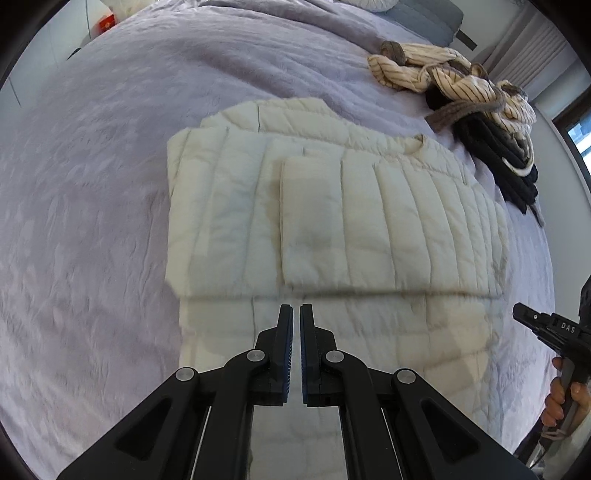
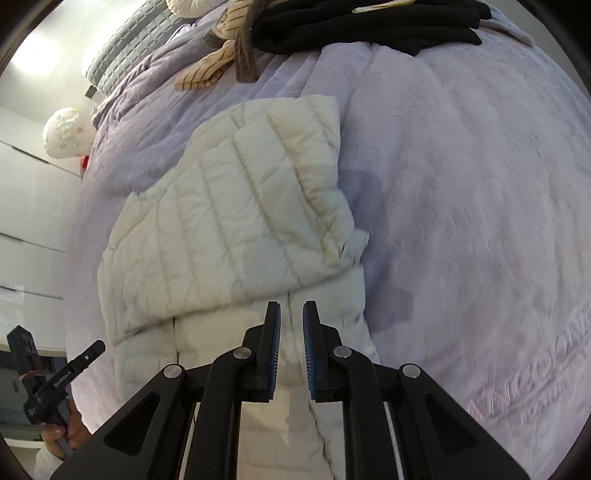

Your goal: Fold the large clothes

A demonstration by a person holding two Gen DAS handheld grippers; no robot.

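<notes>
A cream quilted puffer jacket [image 1: 332,221] lies partly folded on the lilac bedspread [image 1: 92,221], its upper part and a sleeve laid over the body. My left gripper [image 1: 295,310] hovers over the jacket's near part with its jaws almost together and nothing between them. In the right wrist view the jacket [image 2: 229,229] fills the middle. My right gripper [image 2: 291,308] is above the jacket's near right edge, its jaws a small gap apart and empty. Each gripper shows at the edge of the other's view, the right [image 1: 546,328] and the left [image 2: 66,376].
A pile of clothes, a striped beige garment [image 1: 443,74] and black garments [image 1: 506,166], lies at the far right of the bed. The black clothes [image 2: 362,22] and a grey quilted pillow [image 2: 125,51] are at the far end. White cabinets [image 2: 26,206] stand beside the bed.
</notes>
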